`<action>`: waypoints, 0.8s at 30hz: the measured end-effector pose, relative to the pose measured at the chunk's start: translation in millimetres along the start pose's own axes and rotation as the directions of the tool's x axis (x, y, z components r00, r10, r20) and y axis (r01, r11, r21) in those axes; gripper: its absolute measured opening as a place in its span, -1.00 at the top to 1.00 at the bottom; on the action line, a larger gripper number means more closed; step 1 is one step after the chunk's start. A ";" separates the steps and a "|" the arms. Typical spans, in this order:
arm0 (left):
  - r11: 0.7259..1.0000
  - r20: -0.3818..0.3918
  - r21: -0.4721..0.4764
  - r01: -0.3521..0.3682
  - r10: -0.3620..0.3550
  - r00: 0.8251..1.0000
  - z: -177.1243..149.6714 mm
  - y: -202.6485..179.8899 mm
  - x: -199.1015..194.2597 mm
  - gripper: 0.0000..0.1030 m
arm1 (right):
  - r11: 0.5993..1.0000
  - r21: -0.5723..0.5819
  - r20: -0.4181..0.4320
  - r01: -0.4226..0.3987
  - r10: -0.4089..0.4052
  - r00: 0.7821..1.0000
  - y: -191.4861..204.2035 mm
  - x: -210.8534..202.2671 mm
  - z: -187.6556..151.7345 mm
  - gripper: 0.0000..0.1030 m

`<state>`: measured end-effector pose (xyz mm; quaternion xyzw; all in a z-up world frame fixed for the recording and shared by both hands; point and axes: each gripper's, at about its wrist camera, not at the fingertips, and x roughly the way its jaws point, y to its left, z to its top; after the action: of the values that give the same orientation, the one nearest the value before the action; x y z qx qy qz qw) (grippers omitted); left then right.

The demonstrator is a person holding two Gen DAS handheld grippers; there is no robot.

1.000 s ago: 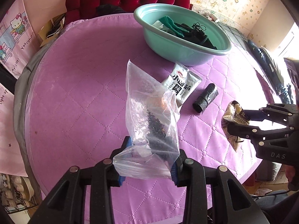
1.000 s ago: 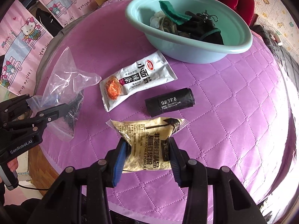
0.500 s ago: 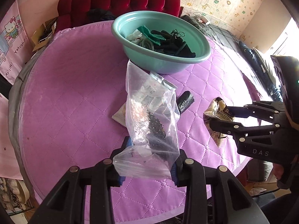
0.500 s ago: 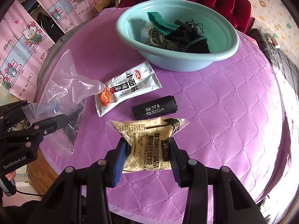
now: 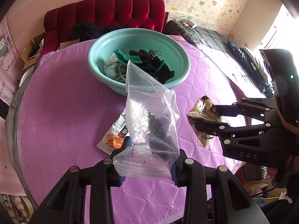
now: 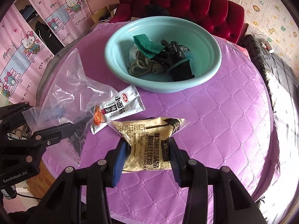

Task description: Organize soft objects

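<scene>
My left gripper (image 5: 149, 156) is shut on the bottom of a clear plastic bag (image 5: 149, 115) holding dark crumbs, lifted off the purple quilted table (image 5: 56, 112). My right gripper (image 6: 147, 149) is shut on a beige soymilk powder packet (image 6: 149, 136), also held in the air. Each gripper shows in the other's view: the right gripper (image 5: 209, 115) with the packet (image 5: 201, 112), the left gripper (image 6: 43, 119) with the bag (image 6: 71, 97). Beyond both stands a teal basin (image 6: 112, 59) (image 5: 179, 63) with a green cloth, black glove and rope inside. A white snack packet (image 6: 121, 108) lies flat before the basin.
A red tufted sofa (image 6: 186, 1) stands behind the table. Pink cartoon curtains (image 6: 28, 43) hang on the left, and a dark bed (image 5: 214, 37) lies to the right. The table's front edge (image 6: 130, 218) is close under my grippers.
Both grippers have risen with their loads and moved toward the basin, which now sits nearer the middle of each view. The black roll on the table is now hidden.
</scene>
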<state>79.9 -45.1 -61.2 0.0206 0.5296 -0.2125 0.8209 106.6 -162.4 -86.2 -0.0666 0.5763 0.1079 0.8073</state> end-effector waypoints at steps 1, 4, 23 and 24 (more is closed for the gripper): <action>1.000 0.003 0.005 0.000 0.000 1.000 3.7 -1.2 -0.1 0.23 | 1.000 0.000 0.003 -0.002 0.002 1.000 -1.1 -1.9 2.5 0.10; 1.000 0.008 0.015 0.008 -0.008 1.000 15.2 -3.3 1.4 0.23 | 1.000 0.002 0.015 0.000 0.000 1.000 -6.5 -7.5 12.5 0.10; 0.999 0.031 0.040 -0.017 0.016 0.999 91.2 12.8 30.6 0.23 | 0.999 0.045 0.094 0.013 -0.017 0.995 -45.6 -10.1 105.9 0.10; 0.999 0.030 0.040 -0.020 0.019 0.999 94.7 14.6 33.4 0.23 | 0.999 0.045 0.096 0.016 -0.021 0.995 -46.2 -8.1 110.5 0.10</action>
<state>178.5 -67.3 -51.8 0.0389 0.5129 -0.2154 0.8301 216.8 -182.3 -43.2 -0.0488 0.5382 0.0908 0.8365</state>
